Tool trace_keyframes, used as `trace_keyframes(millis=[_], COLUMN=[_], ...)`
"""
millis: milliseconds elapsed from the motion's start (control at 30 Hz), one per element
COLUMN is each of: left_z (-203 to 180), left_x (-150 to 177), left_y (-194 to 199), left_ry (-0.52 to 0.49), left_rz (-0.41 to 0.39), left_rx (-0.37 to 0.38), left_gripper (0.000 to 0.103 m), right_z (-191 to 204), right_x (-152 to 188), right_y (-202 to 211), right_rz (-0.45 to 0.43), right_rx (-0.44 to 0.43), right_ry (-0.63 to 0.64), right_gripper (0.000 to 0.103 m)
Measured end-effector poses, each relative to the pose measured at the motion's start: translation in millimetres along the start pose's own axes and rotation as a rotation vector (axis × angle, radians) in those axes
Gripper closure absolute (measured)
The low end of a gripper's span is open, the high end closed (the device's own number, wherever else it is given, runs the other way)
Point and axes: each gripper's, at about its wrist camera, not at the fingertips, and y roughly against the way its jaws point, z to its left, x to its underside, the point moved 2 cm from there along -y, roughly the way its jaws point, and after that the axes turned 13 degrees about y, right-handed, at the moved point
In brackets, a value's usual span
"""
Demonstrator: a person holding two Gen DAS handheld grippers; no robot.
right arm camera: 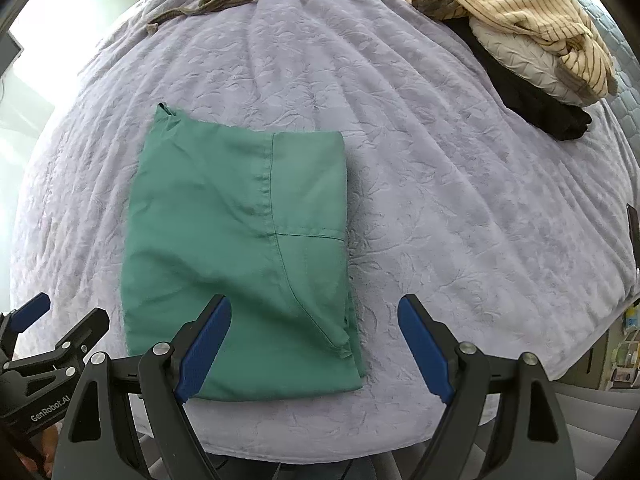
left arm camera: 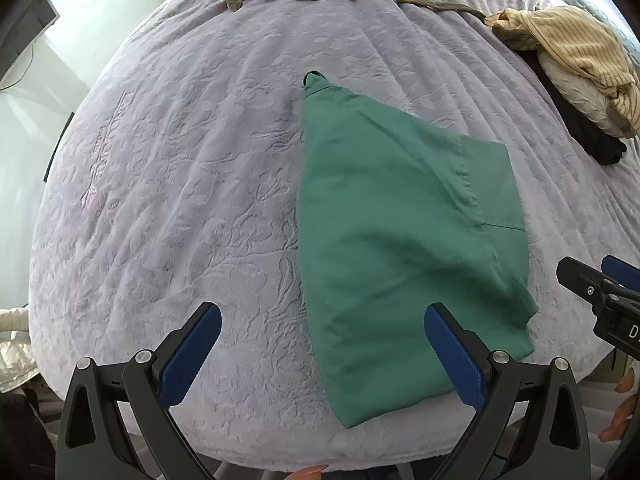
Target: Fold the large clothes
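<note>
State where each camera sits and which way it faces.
Left wrist: on the left hand-held gripper, open, looking forward over the bed; folded green garment right of centre; right gripper at the edge.
Right wrist: on the right hand-held gripper, open; garment left of centre.
Shared: garment, clothes pile, lilac bedspread.

Hidden and cut off — what I can't make out

The green garment (right arm camera: 236,256) hides its folded-under layers; my right gripper (left arm camera: 600,280) is cropped at the frame edge, and the black garment (right arm camera: 536,108) is mostly buried under the clothes pile (right arm camera: 532,28).
</note>
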Motion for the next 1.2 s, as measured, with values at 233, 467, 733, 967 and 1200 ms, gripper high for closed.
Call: trace_keyframes(millis=[233, 467, 733, 967, 1200], left_z=[-0.9, -2.8, -4.4, -5.1, -5.3], left_x=[-0.5, -1.3, -2.4, -0.8, -1.0], left_y=[0.3, 2.3, 3.8, 4.5, 4.8], left_ry=[0.0, 0.001, 0.0, 0.001, -0.001], left_rz=[-0.002, -0.005, -0.006, -0.008, -0.008], left_rx=[0.002, 0.0, -0.002, -0.002, -0.002], left_gripper=[0.001, 0.001, 0.001, 0.001, 0.001], right_z=[-0.8, -1.1, 0.9, 3.4, 2.6], right_x=[-0.5, 0.2, 2.9, 6.5, 8.8], right_y=[-0.1, 0.1, -0.4, -1.0, -2.1], right_rz=[0.003, 0.002, 0.006, 0.009, 0.016], right_rx=[-0.004, -0.006, -0.009, -0.013, -0.021], right_ry=[-0.006, -0.006, -0.016, -0.028, -0.041], right_gripper=[0.016, 0.016, 0.016, 0.016, 0.016])
